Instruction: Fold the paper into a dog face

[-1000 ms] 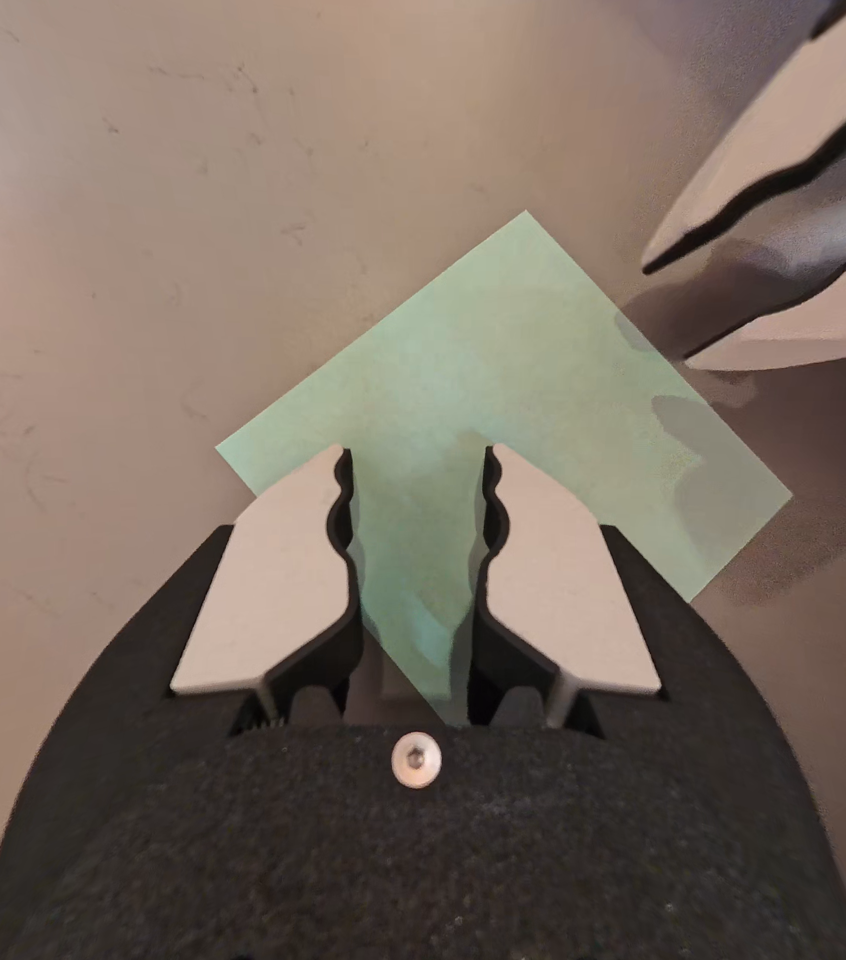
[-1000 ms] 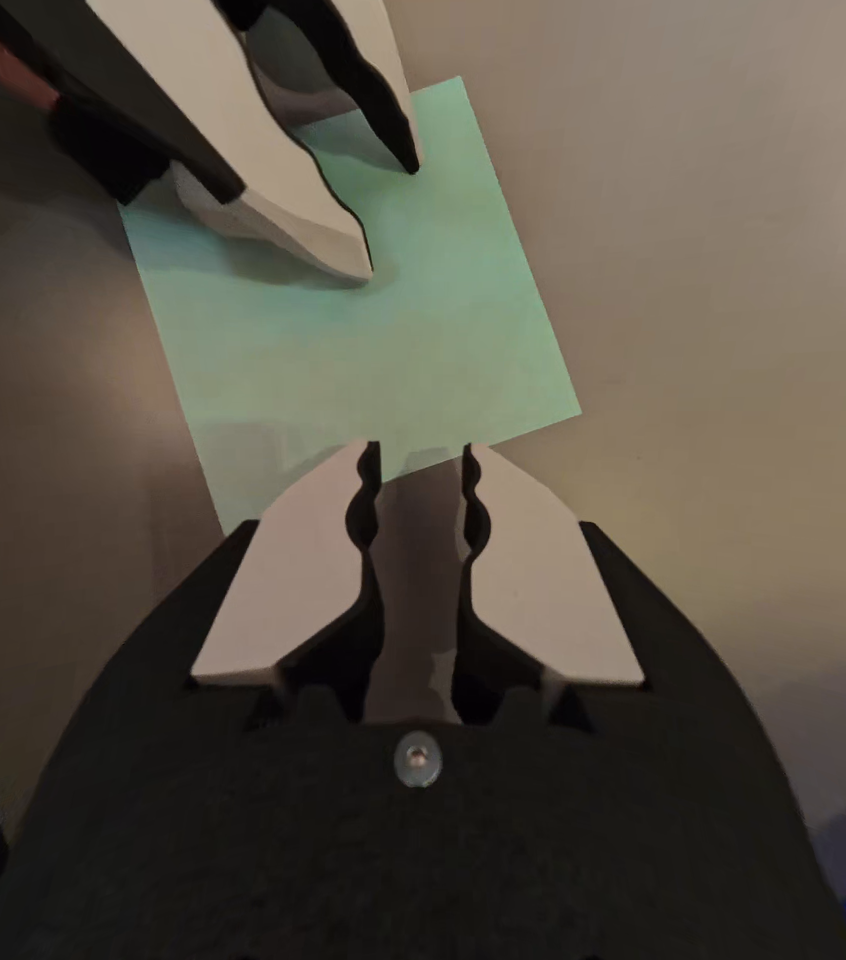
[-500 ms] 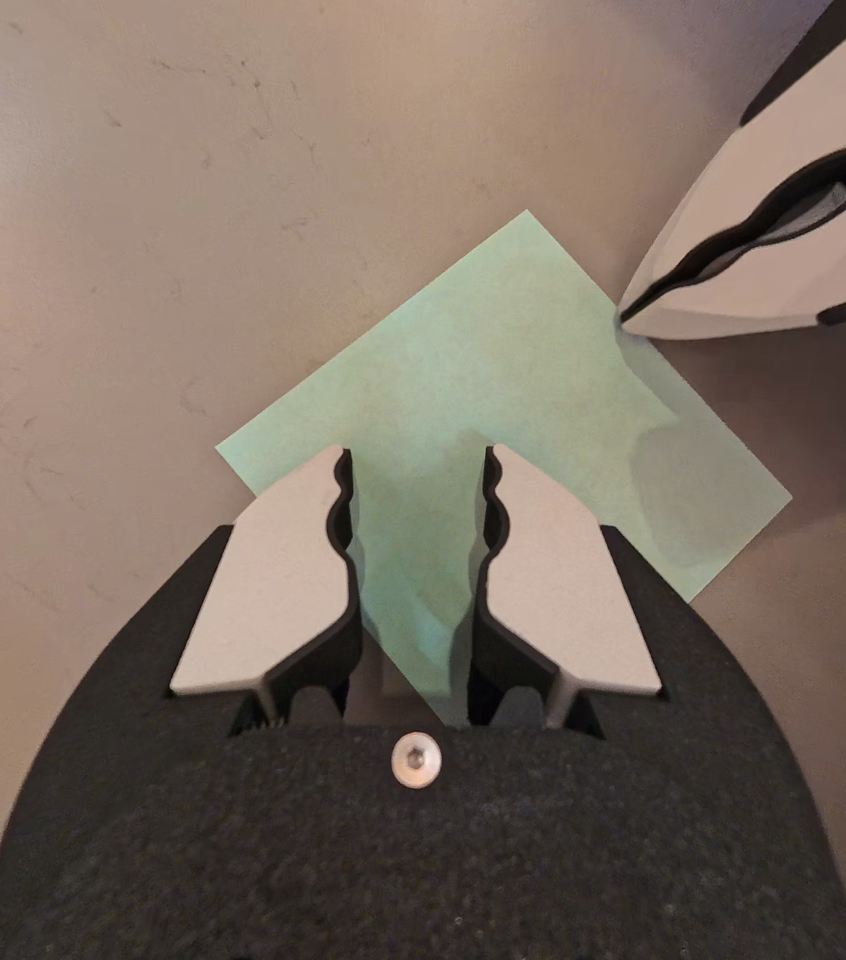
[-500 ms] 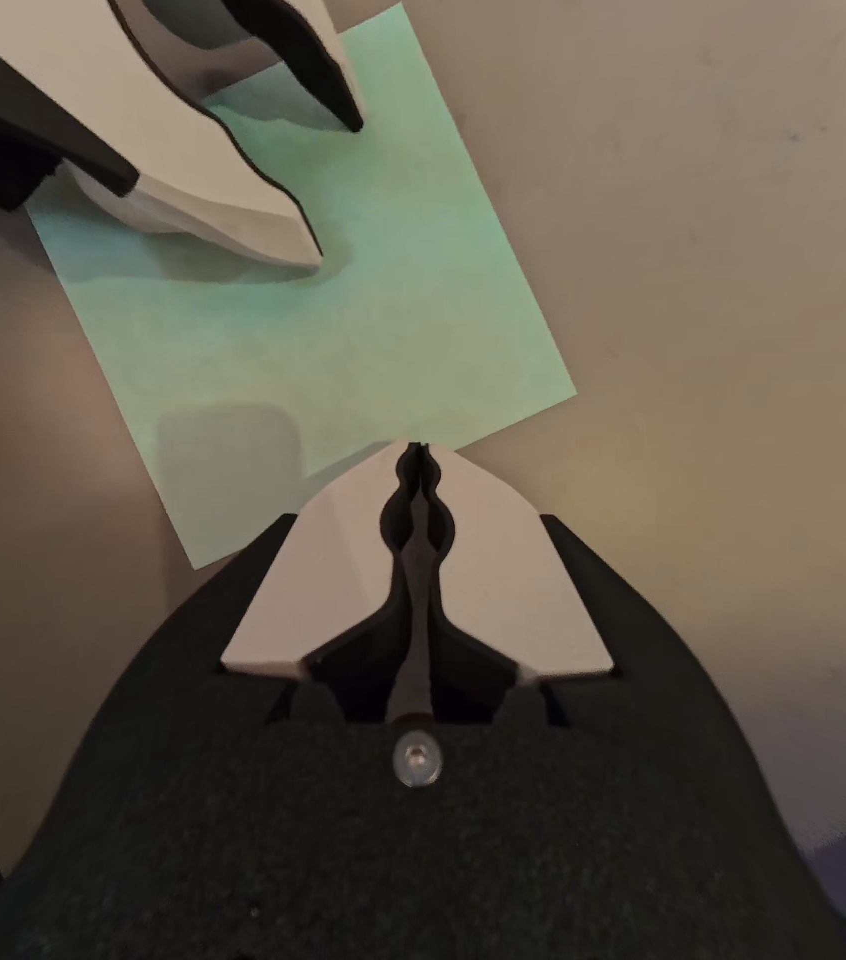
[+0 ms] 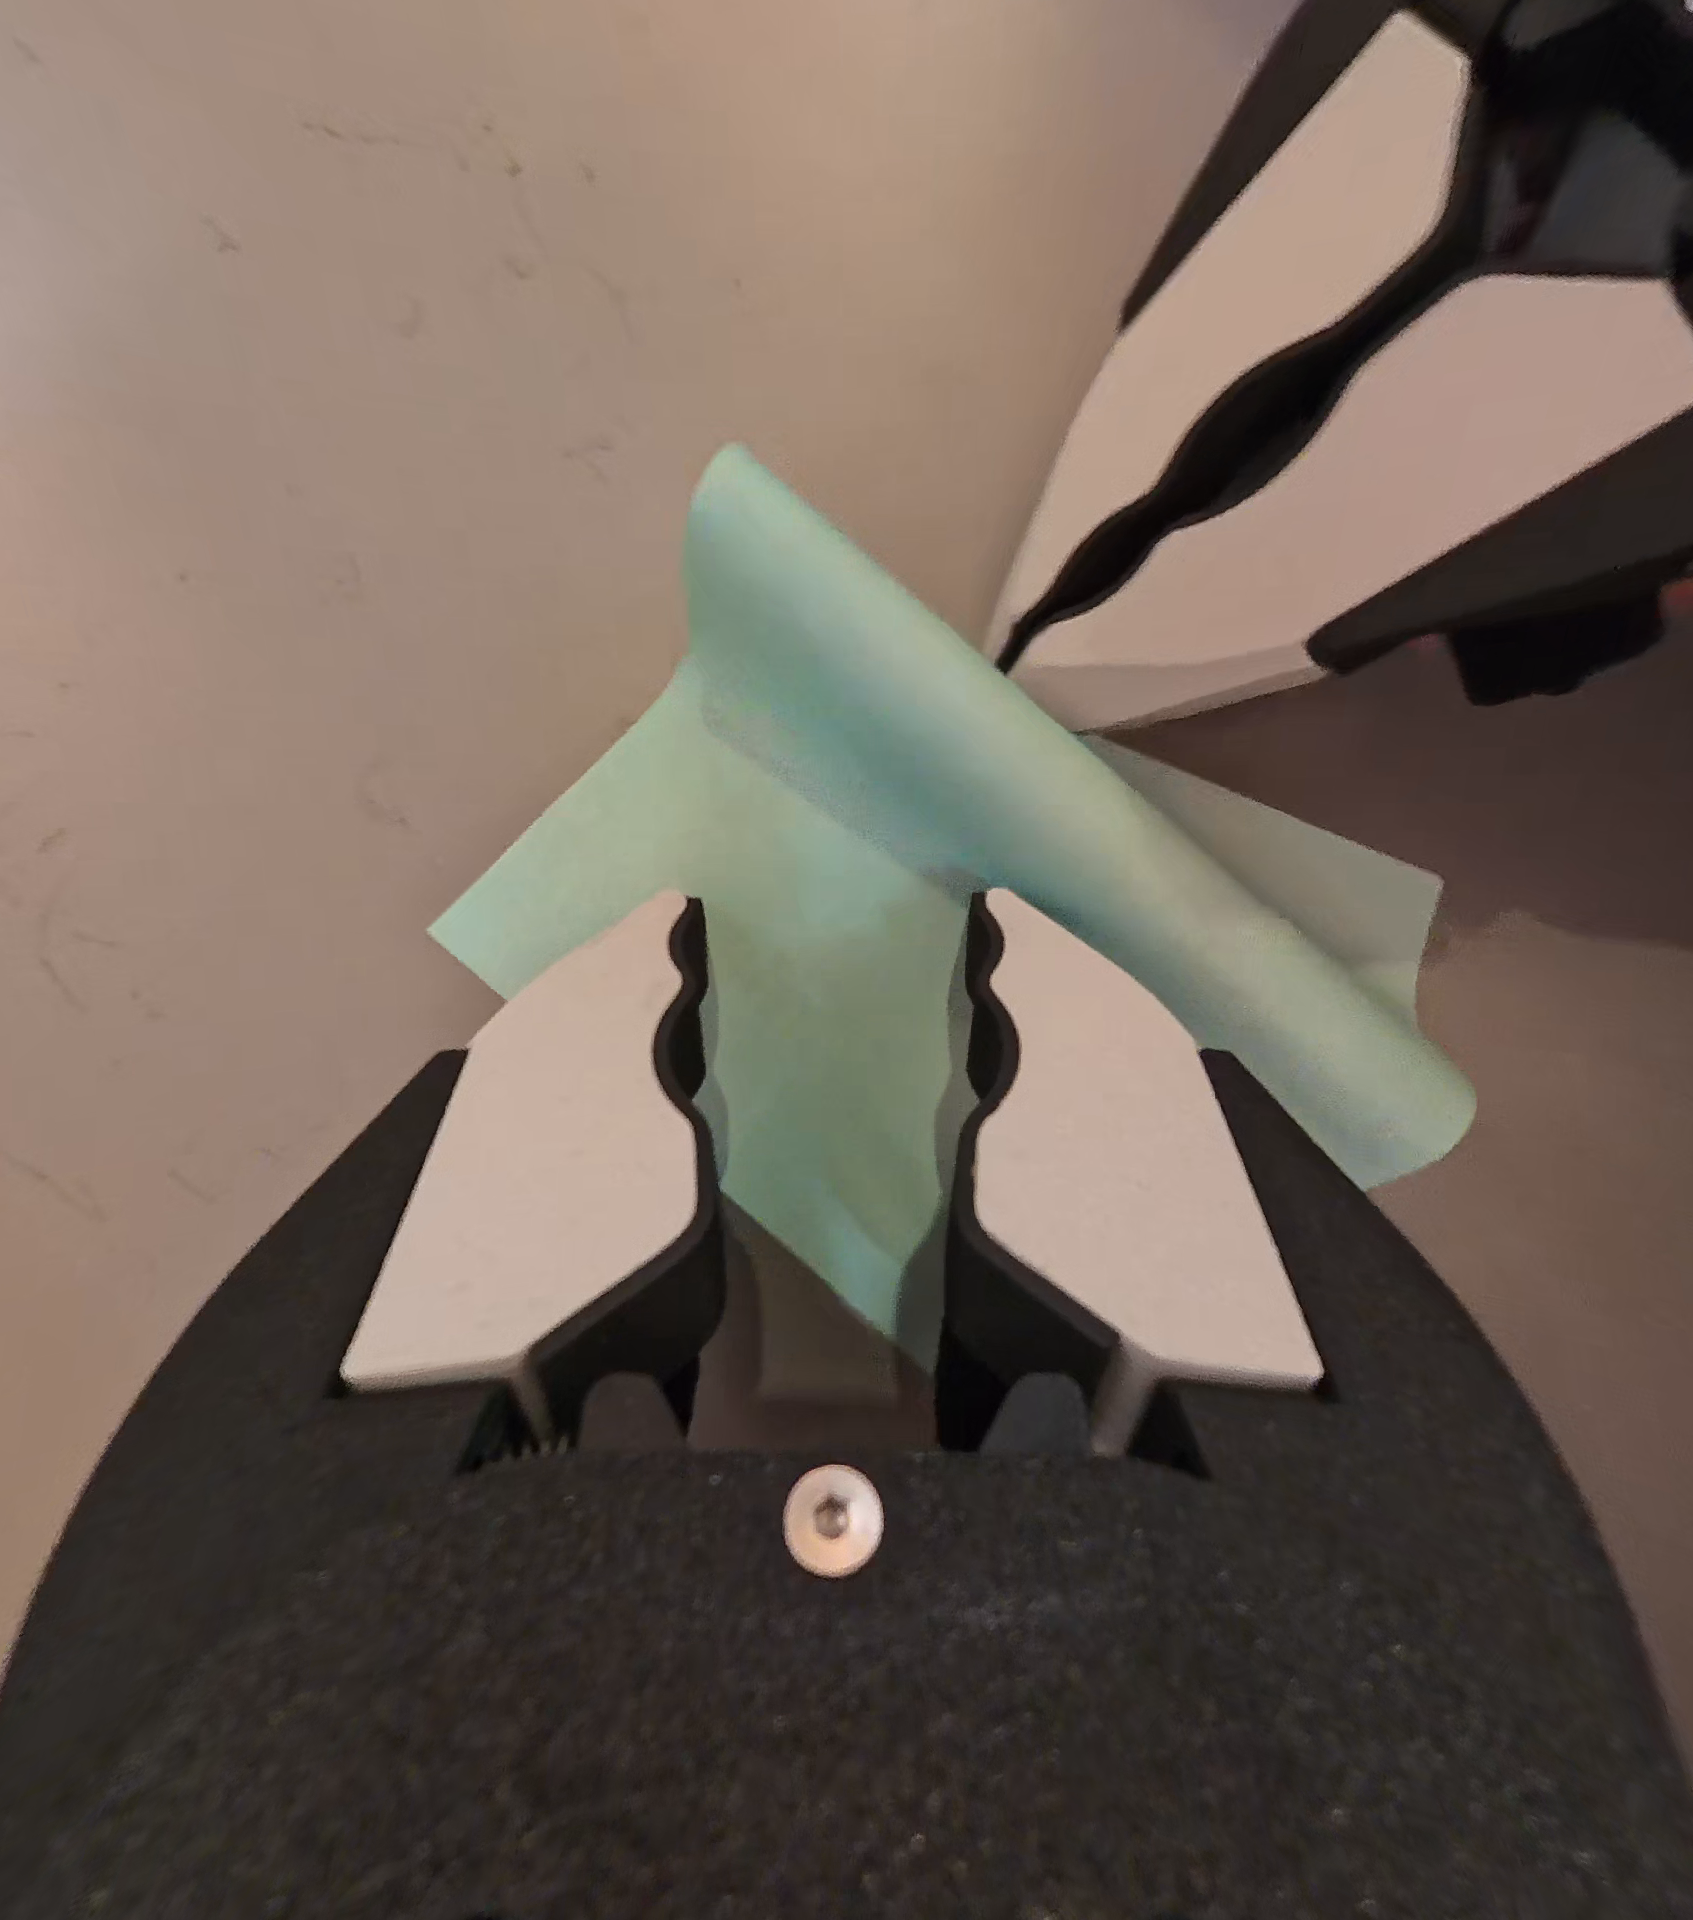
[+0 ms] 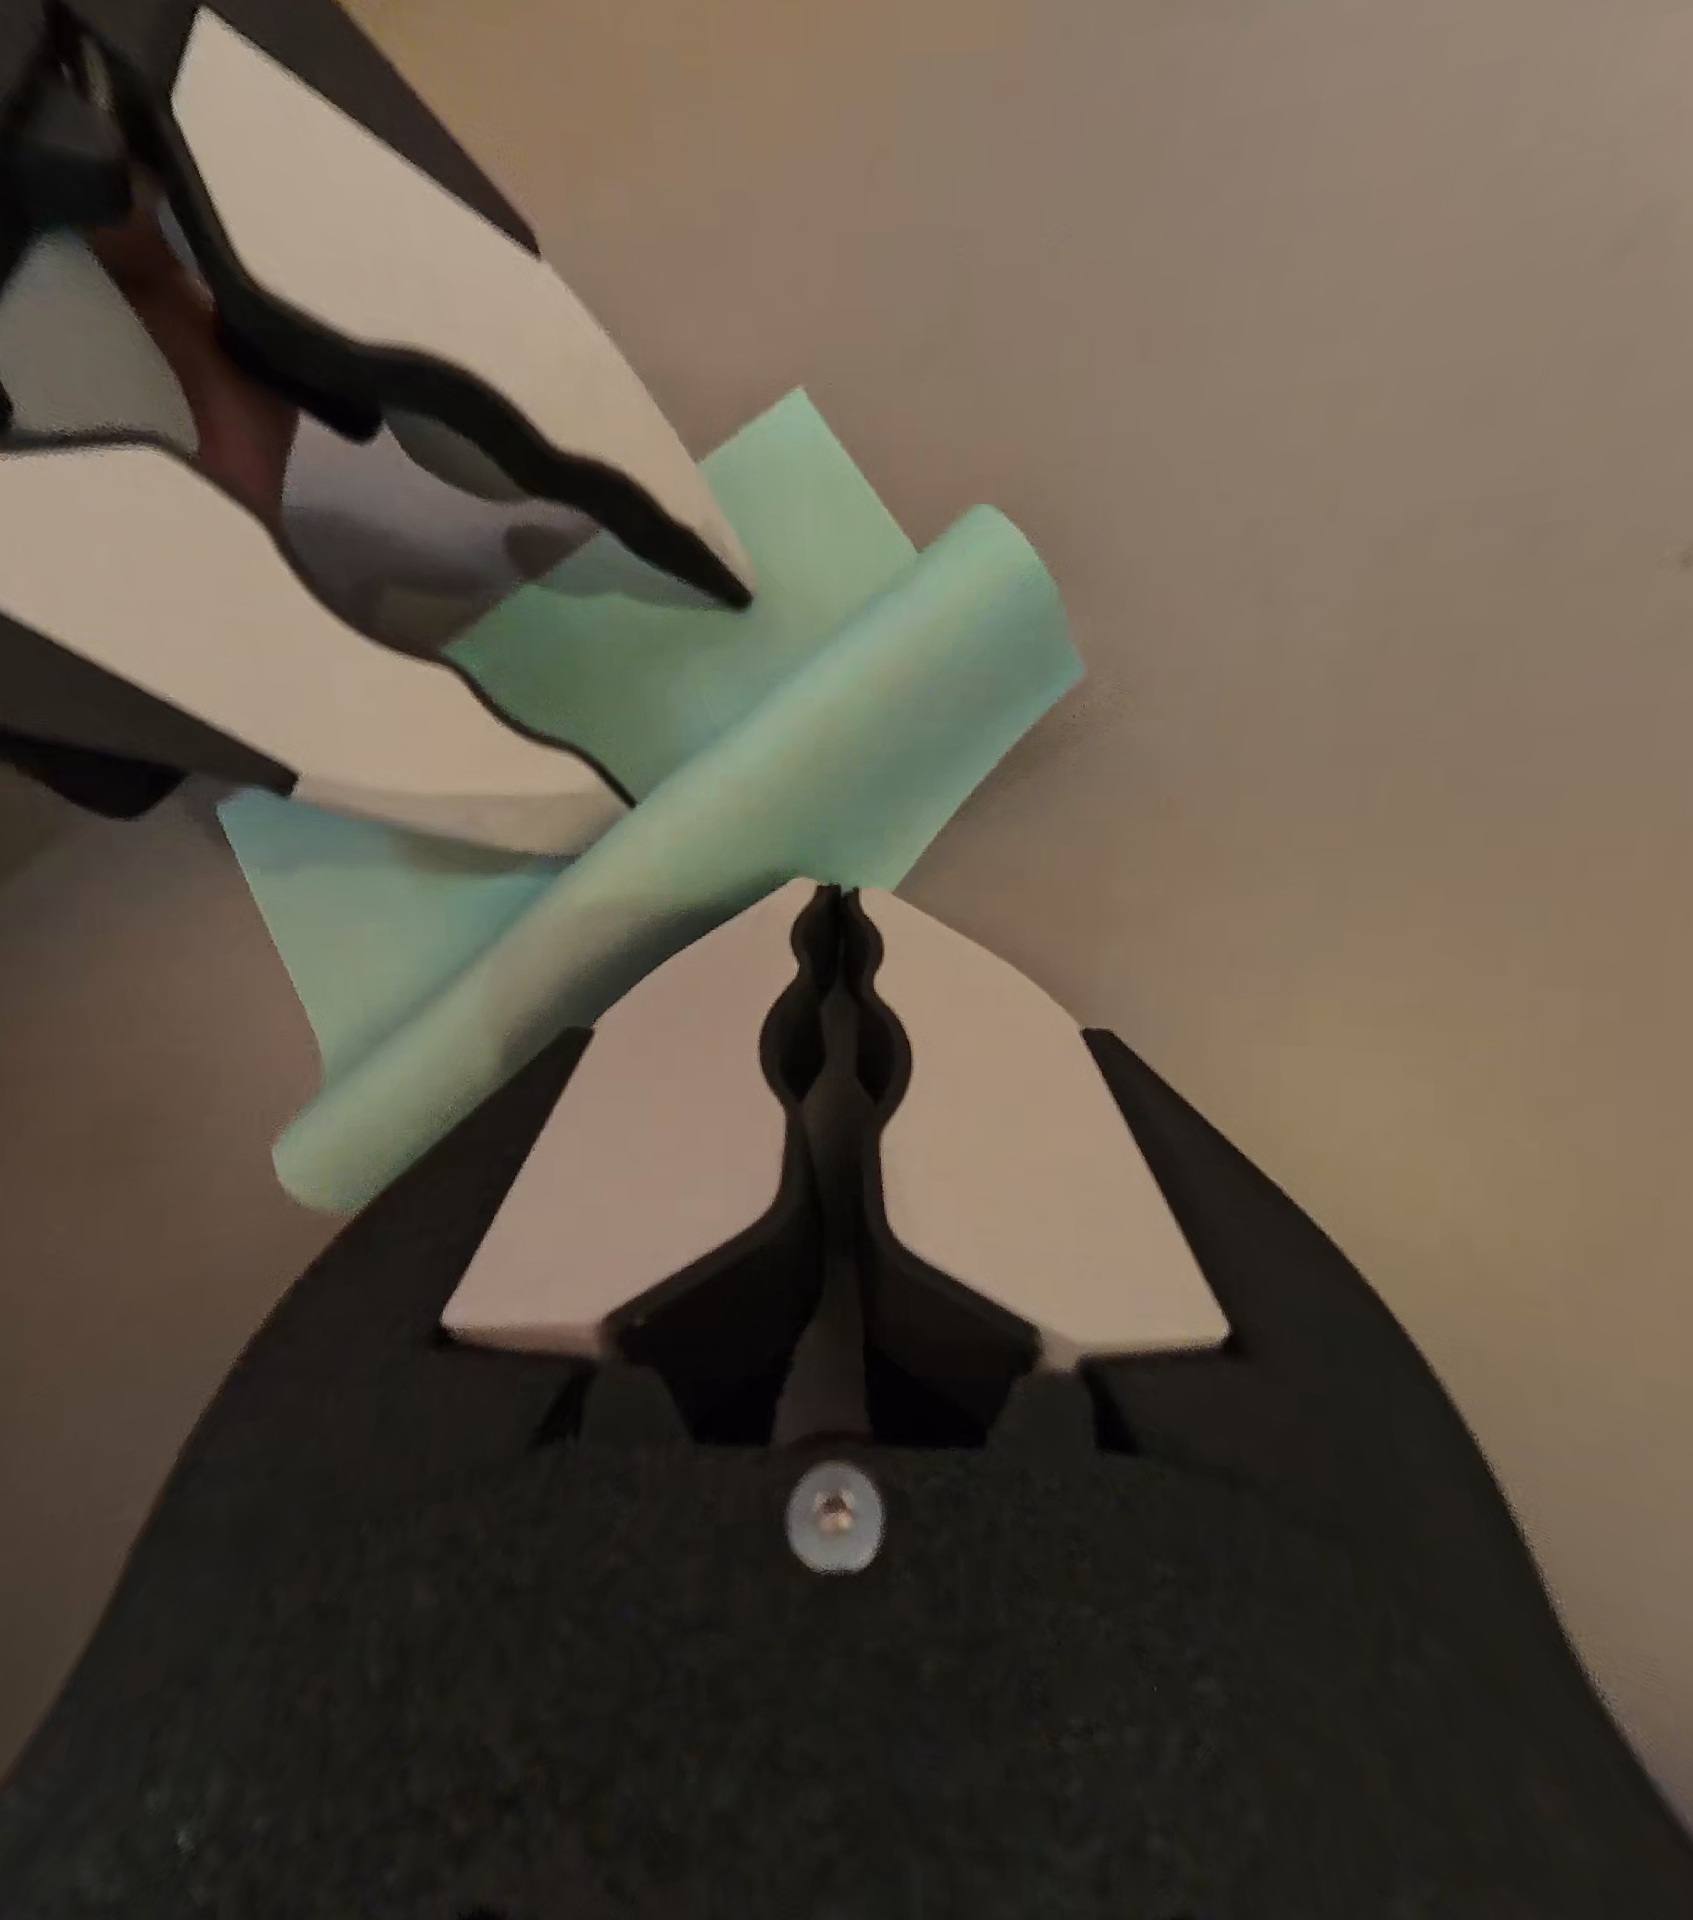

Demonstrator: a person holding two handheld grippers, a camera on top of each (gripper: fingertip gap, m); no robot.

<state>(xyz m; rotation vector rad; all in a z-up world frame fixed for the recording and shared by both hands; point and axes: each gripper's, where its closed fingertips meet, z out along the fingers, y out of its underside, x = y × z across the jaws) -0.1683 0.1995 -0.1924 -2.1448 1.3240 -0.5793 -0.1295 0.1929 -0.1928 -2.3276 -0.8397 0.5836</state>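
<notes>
A square of light green paper point(image 5: 800, 821) lies on the beige table point(image 5: 250, 520). My left gripper point(image 5: 831, 902) is open, with its fingers straddling the near part of the sheet and resting on or just above it. My right gripper point(image 6: 837, 889) is shut on the paper's point(image 6: 821, 727) edge near a corner and holds that side lifted. The lifted flap curls over the flat part. In the left wrist view the right gripper point(image 5: 1013, 649) comes in from the upper right. In the right wrist view the left gripper point(image 6: 686, 701) stands open over the sheet at the upper left.
The beige table point(image 6: 1341, 520) has faint scratches and spreads all round the paper. The grippers cast dark shadows point(image 5: 1444, 831) to the right of the sheet. About 5 centimetres separates my left fingertips from my right.
My right gripper has shut on the paper's edge and lifted it, so the flat sheet now curls over toward the left gripper. The left gripper has stayed open in place.
</notes>
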